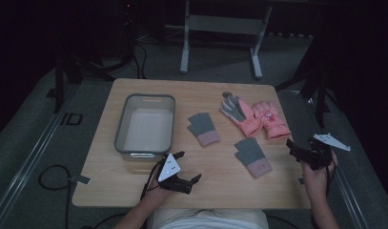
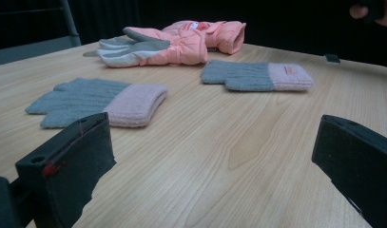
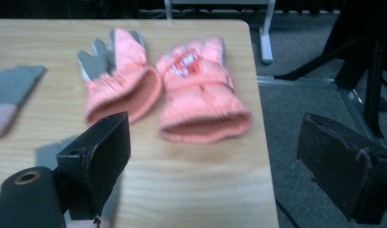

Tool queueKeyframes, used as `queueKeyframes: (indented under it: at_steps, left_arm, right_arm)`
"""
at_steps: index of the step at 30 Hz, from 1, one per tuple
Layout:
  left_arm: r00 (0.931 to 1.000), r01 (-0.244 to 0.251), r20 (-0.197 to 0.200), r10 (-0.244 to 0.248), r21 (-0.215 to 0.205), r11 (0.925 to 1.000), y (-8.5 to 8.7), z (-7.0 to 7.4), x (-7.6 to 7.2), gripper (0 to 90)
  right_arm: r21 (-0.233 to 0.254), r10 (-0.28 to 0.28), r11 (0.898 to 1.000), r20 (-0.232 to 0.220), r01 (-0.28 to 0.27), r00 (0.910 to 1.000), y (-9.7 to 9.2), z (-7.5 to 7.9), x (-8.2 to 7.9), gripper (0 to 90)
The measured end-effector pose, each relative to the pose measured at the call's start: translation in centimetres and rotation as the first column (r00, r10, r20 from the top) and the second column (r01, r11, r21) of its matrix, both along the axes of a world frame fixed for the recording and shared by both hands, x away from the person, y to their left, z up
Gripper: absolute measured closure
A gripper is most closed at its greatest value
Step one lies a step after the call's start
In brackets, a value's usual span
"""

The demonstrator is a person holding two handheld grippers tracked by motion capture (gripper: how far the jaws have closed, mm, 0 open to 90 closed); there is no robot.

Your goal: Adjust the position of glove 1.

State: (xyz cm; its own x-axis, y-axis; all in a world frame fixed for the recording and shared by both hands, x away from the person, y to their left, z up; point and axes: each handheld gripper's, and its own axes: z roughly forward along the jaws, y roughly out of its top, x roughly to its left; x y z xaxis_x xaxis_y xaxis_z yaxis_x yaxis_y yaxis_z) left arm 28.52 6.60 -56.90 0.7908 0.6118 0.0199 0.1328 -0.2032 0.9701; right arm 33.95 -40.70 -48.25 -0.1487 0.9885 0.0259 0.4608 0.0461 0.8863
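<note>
Two grey knit gloves with pink cuffs lie on the wooden table (image 1: pixel 134 186): one at the middle (image 1: pixel 203 129), one nearer the front right (image 1: pixel 252 156). Behind them lies a pair of padded pink gloves, one palm-up with grey palm (image 1: pixel 237 113), one beside it (image 1: pixel 272 120). My left gripper (image 1: pixel 188 166) hovers open over the front of the table with nothing between its jaws. In the left gripper view both grey gloves (image 2: pixel 101 100) (image 2: pixel 257 76) lie ahead of it. My right gripper (image 1: pixel 292 150) is open at the table's right edge, facing the pink gloves (image 3: pixel 120 80) (image 3: pixel 200 90).
A clear plastic bin (image 1: pixel 120 125) with nothing in it stands at the table's left. Grey carpet surrounds the table, with cables on the floor at the left and a metal stand base (image 1: pixel 220 24) behind.
</note>
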Motion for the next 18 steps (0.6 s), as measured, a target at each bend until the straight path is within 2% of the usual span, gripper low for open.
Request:
queueKeyframes:
  at_steps: [4, 9, 18]
  left_arm:
    - [0.9999, 0.009, -0.010, -0.010, -0.007, 0.9999, 0.0, 0.0, 0.1, 0.0]
    - [0.9999, 0.009, -0.007, -0.009, -0.008, 0.9999, 0.1, 0.0, 0.1, 0.0]
    - [0.9999, 0.010, -0.006, -0.010, -0.011, 0.9999, 0.1, 0.0, 0.1, 0.0]
  right_arm:
    - [0.016, 0.026, 1.000, 0.031, -0.026, 0.9992, 0.7, 1.5, 0.4, 11.1]
    - [-0.012, 0.061, 0.998, 0.053, -0.060, 0.9967, 1.7, 3.2, 1.0, 11.4]
    - [-0.049, 0.125, 0.992, 0.108, -0.120, 0.9862, 3.7, 5.8, 2.1, 15.8]
